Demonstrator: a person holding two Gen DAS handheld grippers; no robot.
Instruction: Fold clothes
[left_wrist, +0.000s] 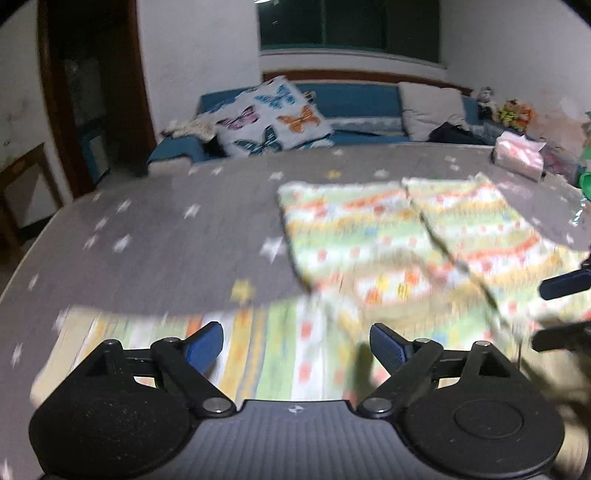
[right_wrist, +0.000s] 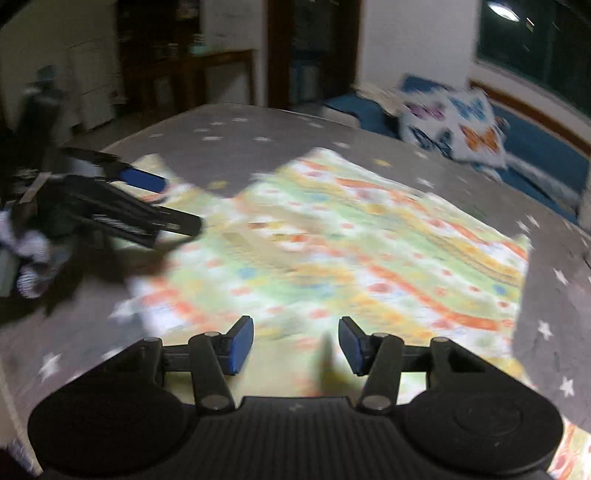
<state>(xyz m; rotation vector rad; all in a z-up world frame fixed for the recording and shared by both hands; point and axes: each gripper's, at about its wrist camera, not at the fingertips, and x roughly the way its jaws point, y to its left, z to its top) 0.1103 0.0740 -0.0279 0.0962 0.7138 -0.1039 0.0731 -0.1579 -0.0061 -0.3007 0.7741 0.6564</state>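
In the left wrist view, the left gripper (left_wrist: 295, 345) was seen at six o'clock with its jaws spread wide and nothing held between the blue pads (left_wrist: 386, 345); only the near part of the patterned garment (left_wrist: 388, 240) lay beneath them. The garment was spread on the grey star-print tablecloth (left_wrist: 155, 229), its folded upper part reaching toward one and two o'clock, with a seam or folded edge running diagonally across it. The right gripper (left_wrist: 561, 310) was glimpsed at three o'clock, just over the cloth's right edge. A pink tissue pack (left_wrist: 519, 157) stood near the table's far edge at two o'clock, apart from the garment, and a butterfly cushion (left_wrist: 273, 118) rested on the blue sofa (left_wrist: 354, 101) at twelve o'clock. In the right wrist view, the right gripper (right_wrist: 296, 345) was found released, partly parted, with no fabric pinched, while the garment filled the centre and stretched toward two o'clock. The left gripper was seen at nine o'clock, over the cloth's near corner. Heavy blur was noted in both views. It was judged that the fresh fold could slip or spring apart if a pad snagged the loose fabric, and that the next pinch could be misplaced through haste. Nothing was seen blocking the garment.
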